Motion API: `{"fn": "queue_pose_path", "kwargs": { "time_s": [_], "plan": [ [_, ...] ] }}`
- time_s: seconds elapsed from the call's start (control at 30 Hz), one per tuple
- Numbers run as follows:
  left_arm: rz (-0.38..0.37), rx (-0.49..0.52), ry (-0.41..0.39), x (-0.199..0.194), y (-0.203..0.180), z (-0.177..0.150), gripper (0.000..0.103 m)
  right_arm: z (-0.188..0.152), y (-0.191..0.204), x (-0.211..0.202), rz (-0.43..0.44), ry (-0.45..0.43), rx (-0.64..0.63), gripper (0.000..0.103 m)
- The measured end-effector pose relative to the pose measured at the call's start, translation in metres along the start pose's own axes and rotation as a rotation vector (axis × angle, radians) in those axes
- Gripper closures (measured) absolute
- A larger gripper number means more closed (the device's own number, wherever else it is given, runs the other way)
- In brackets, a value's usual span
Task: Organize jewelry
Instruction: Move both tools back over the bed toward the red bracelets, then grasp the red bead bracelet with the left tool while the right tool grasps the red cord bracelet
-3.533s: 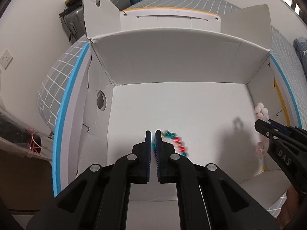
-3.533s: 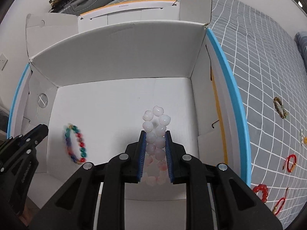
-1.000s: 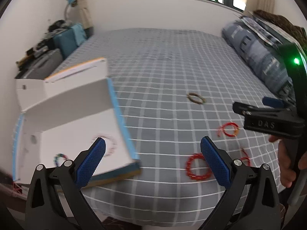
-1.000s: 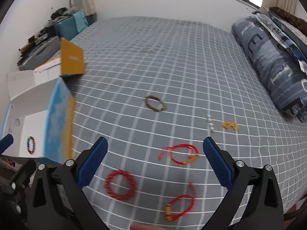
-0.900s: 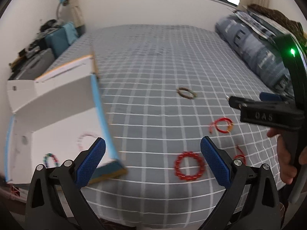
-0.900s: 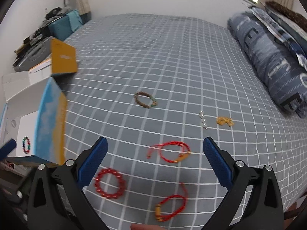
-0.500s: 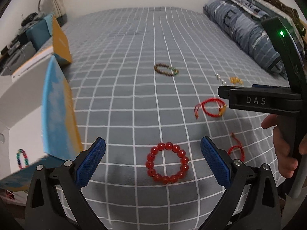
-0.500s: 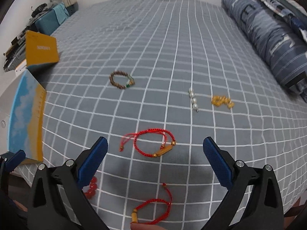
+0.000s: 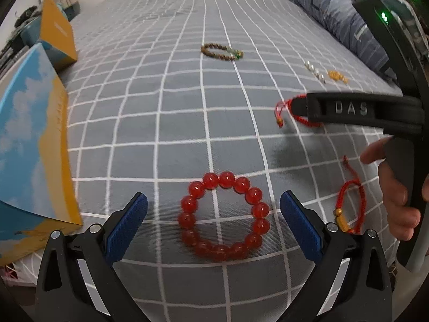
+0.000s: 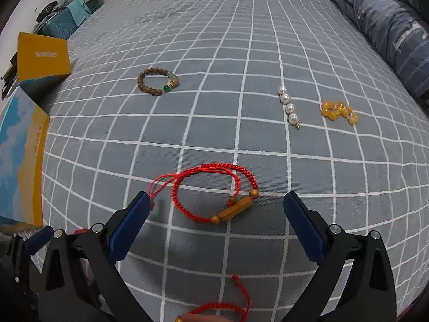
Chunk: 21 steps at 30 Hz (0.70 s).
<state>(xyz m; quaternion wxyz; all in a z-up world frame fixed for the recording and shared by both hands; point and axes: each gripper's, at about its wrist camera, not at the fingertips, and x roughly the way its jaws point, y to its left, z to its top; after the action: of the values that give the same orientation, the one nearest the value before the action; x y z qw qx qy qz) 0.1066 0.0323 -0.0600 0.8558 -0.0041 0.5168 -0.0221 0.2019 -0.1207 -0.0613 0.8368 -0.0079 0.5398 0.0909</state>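
- The left gripper [image 9: 213, 221] has its fingers spread wide and empty, straddling the red bead bracelet [image 9: 224, 219], which lies flat on the bed [image 9: 174, 86] just ahead of the tips.
- The right gripper [image 10: 216, 224] is likewise wide open, framing the red cord bracelet [image 10: 214, 193] with its gold tube bead [image 10: 233, 209].
- A second red cord bracelet [image 9: 350, 206] lies near the person's right hand [image 9: 396, 201]; a brown bead bracelet [image 10: 157, 83], a pearl strand [image 10: 289, 106] and a small yellow piece [image 10: 338, 111] sit farther up the bed.
- The open box [image 9: 32, 145] stands at the left edge.
- The bead bracelet is probably light, hard and smooth, so rounded beads may slip; pinching across one side of the ring, on two or three beads, looks safest.
- The cord bracelet looks limp and thin on soft bedding; the rigid gold tube is likely the surest hold.
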Motion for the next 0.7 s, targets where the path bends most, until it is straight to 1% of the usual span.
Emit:
{"fn": "queue_pose_path", "kwargs": {
  "time_s": [0.2,0.43,0.5,0.57,0.63,0.67,0.7],
  "plan": [
    [0.003,0.003,0.024,0.014,-0.004,-0.002,0.006,-0.001,-0.001,0.014,0.003,0.019,-0.002,0.008],
    [0.005,0.012,0.022,0.020,-0.004,-0.004,0.006,0.001,0.002,0.017,0.006,0.016,0.001,0.008],
    [0.003,0.010,0.023,0.020,-0.004,-0.004,0.008,0.000,0.002,0.018,-0.001,0.018,-0.003,0.010],
    [0.010,0.012,0.023,0.020,-0.003,-0.004,0.014,0.001,0.005,0.021,-0.016,0.021,-0.005,0.012],
    [0.005,0.007,0.024,0.017,-0.002,-0.004,0.023,0.003,0.006,0.023,-0.025,0.022,-0.007,0.014],
    [0.001,0.005,0.025,0.016,-0.001,-0.004,0.026,0.003,0.006,0.023,-0.026,0.023,-0.009,0.017],
    [-0.002,0.002,0.026,0.015,-0.001,-0.004,0.031,0.002,0.005,0.021,-0.026,0.023,-0.010,0.019]
  ]
}}
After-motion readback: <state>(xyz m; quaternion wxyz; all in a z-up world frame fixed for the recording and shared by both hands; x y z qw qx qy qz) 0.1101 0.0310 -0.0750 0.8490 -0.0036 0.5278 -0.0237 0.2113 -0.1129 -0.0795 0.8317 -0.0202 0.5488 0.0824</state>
